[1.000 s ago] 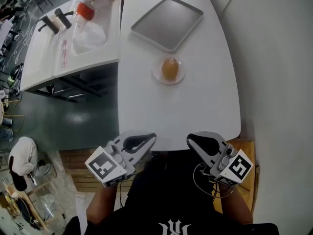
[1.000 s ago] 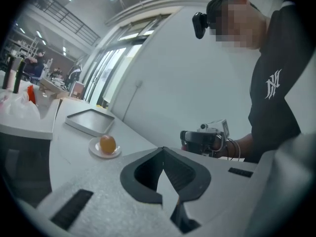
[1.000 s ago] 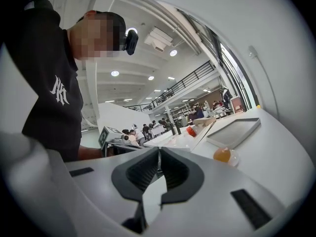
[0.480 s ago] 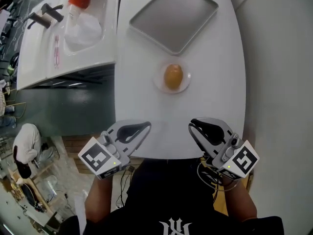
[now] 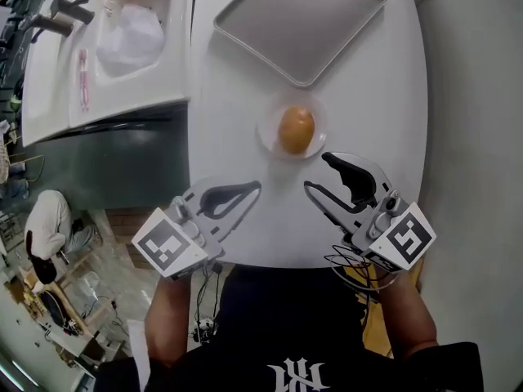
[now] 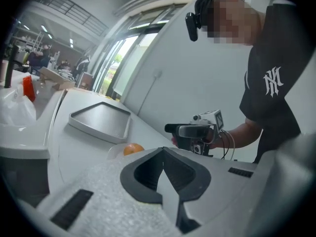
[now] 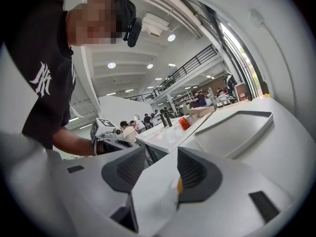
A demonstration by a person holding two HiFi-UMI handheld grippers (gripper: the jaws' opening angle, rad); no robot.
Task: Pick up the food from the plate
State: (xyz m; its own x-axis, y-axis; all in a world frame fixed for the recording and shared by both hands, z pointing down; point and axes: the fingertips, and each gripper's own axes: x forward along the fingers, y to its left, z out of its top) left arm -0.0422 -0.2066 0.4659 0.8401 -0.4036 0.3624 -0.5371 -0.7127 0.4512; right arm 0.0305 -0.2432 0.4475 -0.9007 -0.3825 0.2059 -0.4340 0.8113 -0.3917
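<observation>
desk [image 5: 222, 113]: smooth white, faint sheen; tray [image 5: 298, 19]: matt grey metal; plate [image 5: 266, 134]: clear, glossy; food [image 5: 296, 129]: smooth orange-brown skin

Bare counter [image 5: 229, 137] lies open on the near side and both flanks of the plate [image 5: 265, 131], so nothing blocks a path in from the near edge. Close beyond the plate, the tray [image 5: 298, 15] closes off the far side.

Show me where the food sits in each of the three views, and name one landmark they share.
Head view: food right of centre, on its plate.
Left gripper view: food left of centre, just above the fingers.
Right gripper view: only an orange sliver of food, low centre, behind one finger.
Landmark: the tray, just beyond the food in all three.
</observation>
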